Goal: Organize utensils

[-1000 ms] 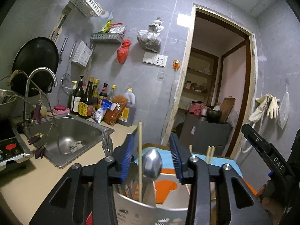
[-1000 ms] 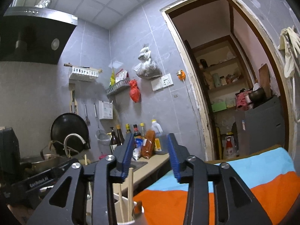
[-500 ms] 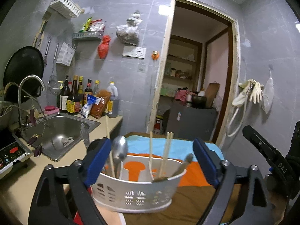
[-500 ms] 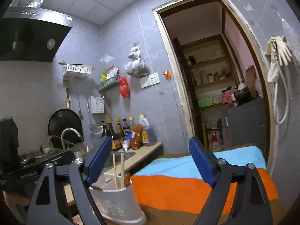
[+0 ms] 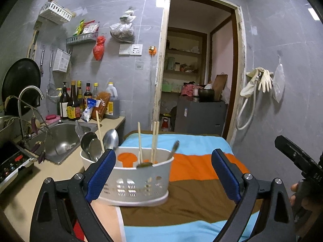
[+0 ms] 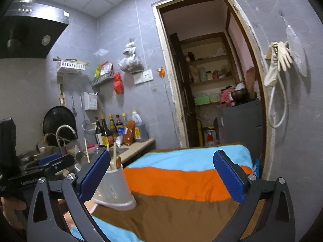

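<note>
A home kitchen: steel sink (image 5: 60, 139) with faucet, sauce bottles (image 5: 74, 100), range hood (image 6: 34, 30), tiled walls.

White perforated plastic for the utensil caddy (image 5: 139, 183), matt. Polished metal on the spoons (image 5: 110, 140), pale bare wood on the chopsticks (image 5: 154, 141). Soft striped cloth (image 5: 197, 167) beneath, orange, blue and brown. Brushed steel in the sink (image 5: 60, 141), smooth beige laminate on the bench (image 5: 66, 170). Ribbed blue rubbery pads on matt black plastic, left claw (image 5: 164, 173) and right claw (image 6: 161, 176). Glossy grey wall tiles (image 5: 113, 20).
</note>
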A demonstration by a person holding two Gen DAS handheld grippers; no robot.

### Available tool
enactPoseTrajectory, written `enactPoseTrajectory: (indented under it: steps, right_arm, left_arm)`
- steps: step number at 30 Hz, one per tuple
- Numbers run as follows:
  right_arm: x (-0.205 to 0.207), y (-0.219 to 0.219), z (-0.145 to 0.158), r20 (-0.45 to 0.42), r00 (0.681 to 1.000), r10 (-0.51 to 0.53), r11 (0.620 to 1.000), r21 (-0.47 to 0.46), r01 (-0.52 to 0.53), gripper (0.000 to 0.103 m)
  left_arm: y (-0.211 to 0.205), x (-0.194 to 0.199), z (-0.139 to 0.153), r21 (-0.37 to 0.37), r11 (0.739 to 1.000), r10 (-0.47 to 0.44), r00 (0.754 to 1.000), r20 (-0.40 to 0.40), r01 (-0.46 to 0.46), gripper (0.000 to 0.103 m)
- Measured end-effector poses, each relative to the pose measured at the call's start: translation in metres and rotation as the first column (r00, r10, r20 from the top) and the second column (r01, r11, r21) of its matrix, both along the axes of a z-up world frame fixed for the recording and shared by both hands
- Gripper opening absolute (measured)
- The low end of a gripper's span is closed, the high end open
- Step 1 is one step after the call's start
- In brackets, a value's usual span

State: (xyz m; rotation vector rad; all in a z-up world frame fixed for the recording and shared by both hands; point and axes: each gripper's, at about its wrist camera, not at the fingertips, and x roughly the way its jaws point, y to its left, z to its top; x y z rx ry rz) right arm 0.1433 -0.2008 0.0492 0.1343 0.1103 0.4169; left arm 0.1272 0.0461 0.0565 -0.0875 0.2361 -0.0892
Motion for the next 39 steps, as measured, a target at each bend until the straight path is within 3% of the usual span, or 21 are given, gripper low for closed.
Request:
enactPoseTrajectory:
  steps: [11, 18, 26, 39]
  right_arm:
    - [-0.041, -0.013, -0.017, -0.003, 0.996, -0.092, 0.994, -0.055, 0.092, 0.103]
    - [-0.065, -0.01, -0.03, 0.009, 0.988, -0.154, 0.982, -0.105, 0.154, 0.103]
    - [-0.082, -0.004, -0.045, -0.01, 0.979, -0.205, 0.972, -0.123, 0.202, 0.103]
    - [-0.1, -0.005, -0.055, 0.049, 0.961, -0.272, 0.953, -0.129, 0.276, 0.103]
  left_arm:
    - [-0.019, -0.026, -0.026, 0.055, 0.999, 0.002, 1.0, -0.024, -0.001, 0.094]
    - [-0.017, -0.048, -0.045, 0.048, 0.999, 0.01, 0.999, -0.042, -0.007, 0.094]
    - [-0.008, -0.069, -0.058, 0.053, 0.996, 0.07, 0.997, -0.031, -0.068, 0.094]
    - [-0.006, -0.092, -0.071, 0.067, 0.985, 0.159, 0.987, 0.016, -0.16, 0.094]
